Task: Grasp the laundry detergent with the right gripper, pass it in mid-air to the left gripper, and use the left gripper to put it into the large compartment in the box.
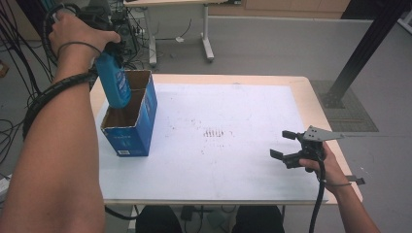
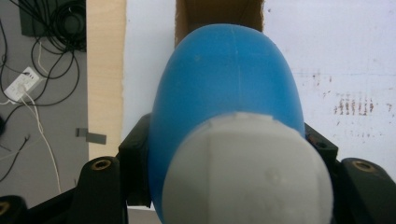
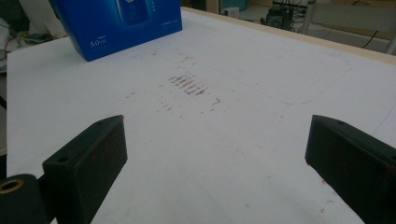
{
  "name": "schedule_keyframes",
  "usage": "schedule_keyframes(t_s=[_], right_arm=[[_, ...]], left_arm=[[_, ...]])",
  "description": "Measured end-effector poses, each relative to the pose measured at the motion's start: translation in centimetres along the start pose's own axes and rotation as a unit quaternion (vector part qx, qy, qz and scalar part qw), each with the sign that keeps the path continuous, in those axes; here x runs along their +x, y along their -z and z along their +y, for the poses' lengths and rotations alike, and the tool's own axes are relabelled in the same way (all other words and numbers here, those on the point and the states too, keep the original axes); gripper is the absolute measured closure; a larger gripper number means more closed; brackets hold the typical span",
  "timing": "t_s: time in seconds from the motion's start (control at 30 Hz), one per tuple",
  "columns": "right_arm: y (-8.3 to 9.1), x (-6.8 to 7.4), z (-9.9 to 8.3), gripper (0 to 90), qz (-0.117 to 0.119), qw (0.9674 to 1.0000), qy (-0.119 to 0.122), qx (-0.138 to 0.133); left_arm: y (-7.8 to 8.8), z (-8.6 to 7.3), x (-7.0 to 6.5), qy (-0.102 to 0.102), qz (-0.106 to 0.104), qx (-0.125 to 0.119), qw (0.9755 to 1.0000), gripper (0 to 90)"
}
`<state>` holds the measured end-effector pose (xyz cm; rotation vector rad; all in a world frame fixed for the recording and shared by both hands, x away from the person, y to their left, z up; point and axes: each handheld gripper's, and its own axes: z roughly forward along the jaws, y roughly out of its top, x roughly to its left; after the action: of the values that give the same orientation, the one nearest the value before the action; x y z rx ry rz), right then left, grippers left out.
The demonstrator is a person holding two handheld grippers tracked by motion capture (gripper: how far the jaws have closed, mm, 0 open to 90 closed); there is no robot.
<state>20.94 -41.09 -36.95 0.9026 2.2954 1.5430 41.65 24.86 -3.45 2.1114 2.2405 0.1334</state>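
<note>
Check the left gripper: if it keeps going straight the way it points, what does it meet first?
Probably the blue box's open top. The left gripper points down, shut on the blue bottle, whose lower end hangs at the opening. The bottle would enter the cardboard interior first; depth inside is unclear.

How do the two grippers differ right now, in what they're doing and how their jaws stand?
The left gripper is raised over the open blue box, while the right gripper sits low by the table's right edge. The left gripper's jaws are shut on a blue bottle with a white cap; the right gripper's jaws stand wide apart with nothing between them. Both have black jaws and are hand-held.
</note>
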Motion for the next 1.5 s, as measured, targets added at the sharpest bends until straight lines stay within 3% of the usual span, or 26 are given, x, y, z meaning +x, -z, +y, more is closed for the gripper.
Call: schedule_keyframes(t_s=[0.23,1.1,1.5], right_arm=[[-0.1,0.0,0.0,5.4,0.000,1.0000,-0.001,0.000],[-0.4,0.3,0.1,5.4,0.003,1.0000,0.000,0.005],[-0.4,0.3,0.0,5.5,0.001,0.9999,-0.004,0.010]], left_arm=[[-1.8,0.1,0.2,-0.002,-0.010,0.011,0.9999,37.7],[-8.9,-0.1,0.2,-0.007,-0.015,0.058,0.9982,37.6],[-11.4,-0.4,-0.3,-0.013,-0.012,0.064,0.9978,37.6]])
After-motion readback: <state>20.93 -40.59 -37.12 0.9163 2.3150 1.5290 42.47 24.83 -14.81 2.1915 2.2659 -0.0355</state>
